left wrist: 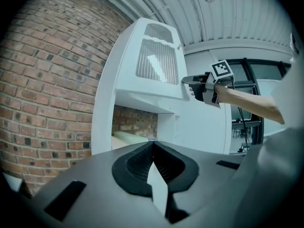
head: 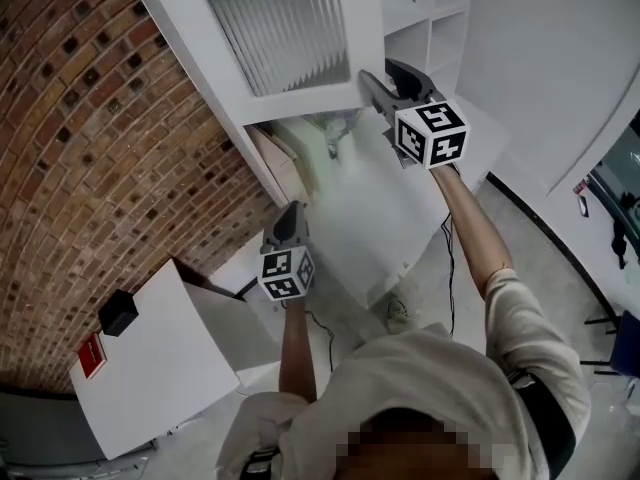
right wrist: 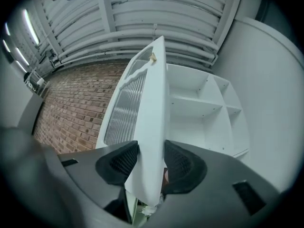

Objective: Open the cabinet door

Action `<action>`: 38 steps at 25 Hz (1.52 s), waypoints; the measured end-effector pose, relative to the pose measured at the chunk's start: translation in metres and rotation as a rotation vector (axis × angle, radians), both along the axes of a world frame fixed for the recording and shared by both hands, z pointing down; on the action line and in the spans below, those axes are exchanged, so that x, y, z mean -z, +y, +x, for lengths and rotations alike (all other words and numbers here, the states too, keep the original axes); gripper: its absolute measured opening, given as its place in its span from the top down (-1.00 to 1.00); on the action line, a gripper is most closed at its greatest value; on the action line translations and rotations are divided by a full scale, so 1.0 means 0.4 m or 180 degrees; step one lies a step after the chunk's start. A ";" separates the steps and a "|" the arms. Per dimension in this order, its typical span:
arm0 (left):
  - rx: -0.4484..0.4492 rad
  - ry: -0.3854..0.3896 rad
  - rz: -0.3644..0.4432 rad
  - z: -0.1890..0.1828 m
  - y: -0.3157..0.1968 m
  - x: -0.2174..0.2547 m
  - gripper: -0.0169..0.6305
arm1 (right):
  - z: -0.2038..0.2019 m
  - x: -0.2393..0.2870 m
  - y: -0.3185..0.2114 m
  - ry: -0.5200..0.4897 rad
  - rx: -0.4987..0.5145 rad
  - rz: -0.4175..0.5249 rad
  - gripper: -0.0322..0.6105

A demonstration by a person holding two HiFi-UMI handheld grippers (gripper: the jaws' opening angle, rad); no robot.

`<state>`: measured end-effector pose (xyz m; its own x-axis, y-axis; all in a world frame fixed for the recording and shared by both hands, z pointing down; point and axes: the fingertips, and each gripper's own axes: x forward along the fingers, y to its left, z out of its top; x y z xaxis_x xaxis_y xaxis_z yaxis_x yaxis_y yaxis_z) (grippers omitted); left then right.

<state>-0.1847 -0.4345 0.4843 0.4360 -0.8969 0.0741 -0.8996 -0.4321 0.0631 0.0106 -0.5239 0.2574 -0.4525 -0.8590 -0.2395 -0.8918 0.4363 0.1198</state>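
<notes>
The white cabinet door [head: 290, 28] with a ribbed glass panel stands swung out from the cabinet. My right gripper [head: 372, 78] is shut on the door's free edge, below the glass. In the right gripper view the door's edge [right wrist: 147, 108] runs between the two pads of the right gripper [right wrist: 151, 158], and both pads touch it. The left gripper view shows the door [left wrist: 156, 61] from the side with the right gripper [left wrist: 187, 82] at its edge. My left gripper [head: 290, 213] hangs lower, apart from the door; its jaws [left wrist: 153, 146] are shut with no task object in them.
Behind the door are white shelves [head: 430, 28] [right wrist: 199, 103]. A brick wall [head: 90, 138] fills the left. A white box [head: 150, 358] with a small black object [head: 118, 311] stands at lower left. A curved white panel [head: 560, 68] is on the right, and a cable [head: 448, 258] lies on the floor.
</notes>
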 end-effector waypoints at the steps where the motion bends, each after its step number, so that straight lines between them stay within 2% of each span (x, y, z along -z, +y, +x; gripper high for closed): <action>1: -0.0040 0.0011 -0.0009 -0.006 0.011 -0.003 0.87 | -0.002 0.000 0.020 0.0007 -0.0052 0.0008 0.33; 8: -0.0276 -0.0012 -0.0002 -0.022 0.088 -0.006 0.87 | -0.028 0.001 0.138 0.0067 -0.0274 0.0068 0.40; 16: -0.0322 -0.0011 0.0008 -0.047 0.167 -0.006 0.87 | -0.066 0.001 0.239 0.0154 -0.0291 0.0124 0.48; 38: -0.0240 -0.0002 0.0057 -0.068 0.316 0.004 0.87 | -0.260 0.004 0.463 0.0369 0.0108 0.0376 0.58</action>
<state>-0.2118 -0.3082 0.4829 0.5022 -0.8627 0.0587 -0.8646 -0.4996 0.0544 -0.0933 -0.3387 0.2559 -0.5113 -0.8117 -0.2824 -0.8539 0.4428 0.2734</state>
